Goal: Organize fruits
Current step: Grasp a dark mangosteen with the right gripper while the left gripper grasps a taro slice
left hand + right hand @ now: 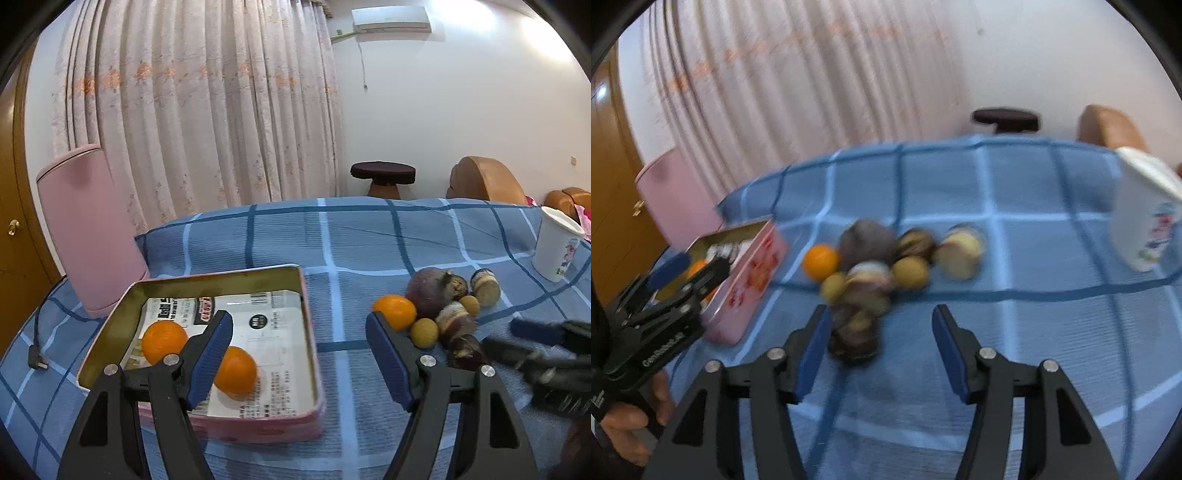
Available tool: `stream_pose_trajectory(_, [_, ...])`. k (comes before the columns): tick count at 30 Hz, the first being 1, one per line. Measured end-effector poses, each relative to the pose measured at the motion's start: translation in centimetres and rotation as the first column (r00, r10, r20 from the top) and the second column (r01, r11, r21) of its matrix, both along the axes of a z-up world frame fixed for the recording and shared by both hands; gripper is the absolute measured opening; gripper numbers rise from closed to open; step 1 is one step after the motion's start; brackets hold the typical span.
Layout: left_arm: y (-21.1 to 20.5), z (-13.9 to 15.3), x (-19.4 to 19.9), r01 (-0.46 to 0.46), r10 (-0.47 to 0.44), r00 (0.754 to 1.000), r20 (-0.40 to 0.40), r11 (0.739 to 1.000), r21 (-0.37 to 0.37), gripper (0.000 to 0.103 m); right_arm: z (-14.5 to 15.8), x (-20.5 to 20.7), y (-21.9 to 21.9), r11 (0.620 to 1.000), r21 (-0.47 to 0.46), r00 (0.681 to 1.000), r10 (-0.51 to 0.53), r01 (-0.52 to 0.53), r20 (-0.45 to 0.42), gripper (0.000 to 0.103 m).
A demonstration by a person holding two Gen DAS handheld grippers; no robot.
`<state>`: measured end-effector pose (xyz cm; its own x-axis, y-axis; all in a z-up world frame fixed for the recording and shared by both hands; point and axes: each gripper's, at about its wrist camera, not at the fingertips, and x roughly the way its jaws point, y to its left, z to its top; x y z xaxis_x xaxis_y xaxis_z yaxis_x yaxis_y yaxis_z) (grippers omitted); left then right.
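The left tongs (299, 354) stand wide and released, nothing between the blue pads, poised over the near right corner of the pink tin (258, 424) and the gap between tin and fruit pile. The right tongs (879, 347) are also released: the pads stand apart with empty cloth between them, and the nearest dark fruit (855, 334) sits just beside the left pad without being pinched. No earlier view is on hand, so nothing can be said of how they came to this.

By my reading the sorting is under way: two oranges (164, 341) already lie in the tin on its printed paper lining, and one orange (395, 312) is left at the left edge of the pile. The next move likely calls for one pair of tongs to settle around a single fruit and lift it clear; the pile is tight, so closing on one piece may nudge its neighbours and set them rolling.

The pile rests on a blue checked cloth (369, 240), right of the tin: a big dull purple round fruit (428, 295), two small yellow-green ones (424, 332), and several brown-and-cream pieces I cannot name. The right wrist view is blurred. A white paper cup (554, 247) stands well apart at the far right.
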<state>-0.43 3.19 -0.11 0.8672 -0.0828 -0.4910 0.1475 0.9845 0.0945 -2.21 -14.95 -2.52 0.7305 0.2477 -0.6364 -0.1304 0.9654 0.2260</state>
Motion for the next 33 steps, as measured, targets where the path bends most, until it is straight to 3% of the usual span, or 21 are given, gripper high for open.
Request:
stream_pose_trajectory(8, [-0.2, -0.1, 0.1, -0.006, 0.005, 1.000, -0.020, 1.000, -0.017, 0.076, -1.7, 1.9, 2.2, 0.996, 0.001, 0.990, 0.089, -0.090, -0.113, 0.061])
stream_pose_trajectory(9, [-0.2, -0.2, 0.2, -0.007, 0.006, 1.000, -0.022, 1.000, -0.018, 0.076, -1.6, 2.0, 2.2, 0.996, 0.002, 0.990, 0.090, -0.091, -0.108, 0.057])
stream_pose_trajectory(10, [-0.3, -0.2, 0.2, -0.009, 0.008, 1.000, -0.025, 1.000, -0.020, 0.076, -1.7, 2.2, 2.3, 0.995, -0.003, 0.989, 0.095, -0.096, -0.117, 0.047])
stream_pose_trajectory(15, [-0.4, -0.2, 0.2, -0.007, 0.006, 0.999, -0.032, 1.000, -0.027, 0.076, -1.6, 2.0, 2.6, 0.994, -0.056, 0.990, 0.084, -0.091, -0.112, 0.046])
stream_pose_trajectory(22, [-1.5, -0.3, 0.4, 0.019, -0.020, 0.999, -0.043, 1.000, -0.021, 0.076, 1.1, 0.0, -1.1, 1.000, 0.020, 0.999, -0.021, 0.020, 0.034, 0.046])
stream_pose_trajectory(28, [-4.2, -0.6, 0.2, 0.111, -0.112, 0.991, -0.079, 0.993, -0.028, 0.076, 2.9, -0.9, -3.4, 0.988, -0.045, 0.979, -0.142, 0.150, 0.143, 0.046])
stream_pose_trajectory(33, [-6.5, -0.9, 0.1, 0.181, -0.188, 0.974, -0.125, 0.981, -0.067, 0.074, 3.4, -1.2, -4.7, 0.981, -0.051, 0.972, -0.175, 0.185, 0.154, 0.046])
